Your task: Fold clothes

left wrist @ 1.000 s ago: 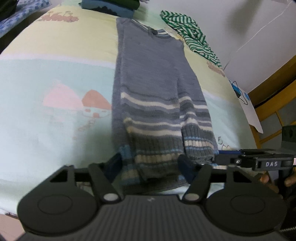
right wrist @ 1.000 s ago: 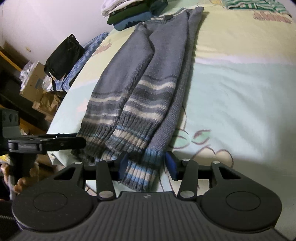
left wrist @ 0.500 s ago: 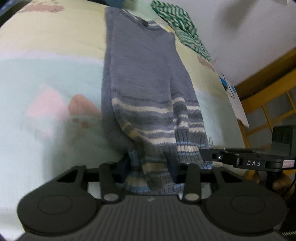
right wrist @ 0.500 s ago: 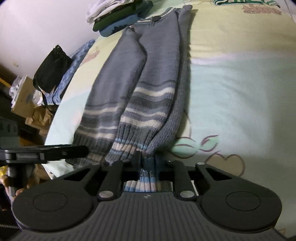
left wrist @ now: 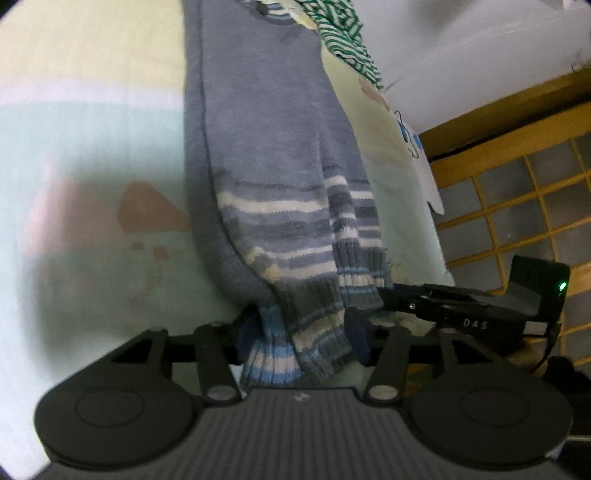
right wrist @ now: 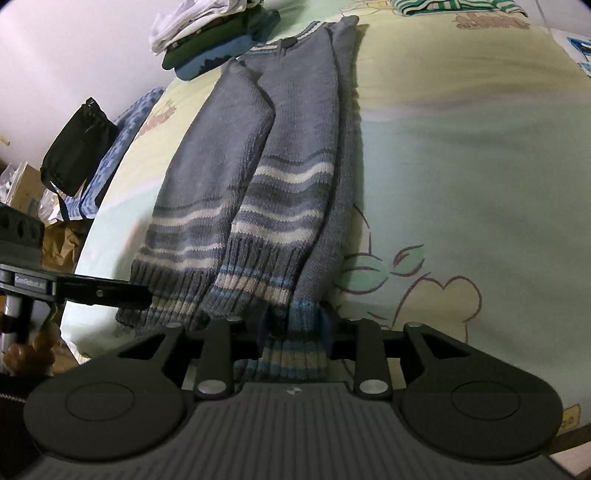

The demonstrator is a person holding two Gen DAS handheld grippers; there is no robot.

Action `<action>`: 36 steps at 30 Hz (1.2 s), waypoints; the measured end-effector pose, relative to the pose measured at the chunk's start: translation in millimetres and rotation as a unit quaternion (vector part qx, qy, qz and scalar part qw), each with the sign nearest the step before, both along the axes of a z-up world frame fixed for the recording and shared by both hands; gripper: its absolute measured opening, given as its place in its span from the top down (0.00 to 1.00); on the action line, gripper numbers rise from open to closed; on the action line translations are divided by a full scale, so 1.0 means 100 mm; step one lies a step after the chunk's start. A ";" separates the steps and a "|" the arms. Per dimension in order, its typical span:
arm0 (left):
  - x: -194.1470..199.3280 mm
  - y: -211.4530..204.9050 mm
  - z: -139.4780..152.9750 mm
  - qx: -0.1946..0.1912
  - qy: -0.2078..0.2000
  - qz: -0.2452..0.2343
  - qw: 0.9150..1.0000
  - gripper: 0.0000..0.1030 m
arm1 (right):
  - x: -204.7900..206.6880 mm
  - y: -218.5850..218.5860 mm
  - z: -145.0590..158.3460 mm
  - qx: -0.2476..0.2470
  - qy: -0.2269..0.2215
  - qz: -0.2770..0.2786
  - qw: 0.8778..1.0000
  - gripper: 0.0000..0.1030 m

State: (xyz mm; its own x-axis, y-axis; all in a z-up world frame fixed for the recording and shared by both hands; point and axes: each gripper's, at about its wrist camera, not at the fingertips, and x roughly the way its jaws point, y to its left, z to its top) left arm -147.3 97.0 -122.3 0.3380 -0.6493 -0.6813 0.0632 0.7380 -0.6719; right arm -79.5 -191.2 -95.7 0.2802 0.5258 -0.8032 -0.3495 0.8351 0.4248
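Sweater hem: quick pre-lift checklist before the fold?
1. Left hand-held gripper has hem of sweater between its pads: ok, though jaws are opening.
2. Right hand-held gripper has hem between its pads: ok, jaws opening too.
3. Both sleeves folded onto body: ok.
4. Bedsheet bare beside the sweater: ok.
5. Folded pile apart from collar: ok.
6. Grip firmness: cannot tell.

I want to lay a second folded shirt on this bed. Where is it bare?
The bed sheet is bare between the gray sweater and the bed's far side, below the green striped top. It is crowded by the wall, around the stack of folded clothes and the black bag.
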 end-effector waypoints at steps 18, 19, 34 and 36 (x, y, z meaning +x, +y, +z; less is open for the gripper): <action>0.05 -0.03 0.56 0.052 -0.017 0.081 0.995 0.87 | 0.48 -0.28 0.26 0.128 0.085 -0.004 0.988 0.85; 0.09 -0.02 0.60 0.050 -0.019 0.088 0.995 0.88 | 0.54 -0.29 0.27 0.144 0.090 -0.011 0.985 0.85; 1.05 0.30 0.70 0.061 -0.039 0.202 0.977 0.88 | 1.43 -0.35 0.25 0.255 0.092 -0.119 0.955 0.85; 1.20 0.34 0.60 0.062 -0.030 0.213 0.975 0.88 | 1.54 -0.33 0.19 0.251 0.088 -0.133 0.955 0.85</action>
State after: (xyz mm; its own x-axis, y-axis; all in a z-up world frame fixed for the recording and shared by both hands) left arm -27.3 130.6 -62.0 0.5996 -0.3561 -0.7167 -0.2301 0.7811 -0.5805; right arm 74.5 -223.8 -76.3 0.3415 0.7853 -0.5164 -0.0389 0.5608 0.8271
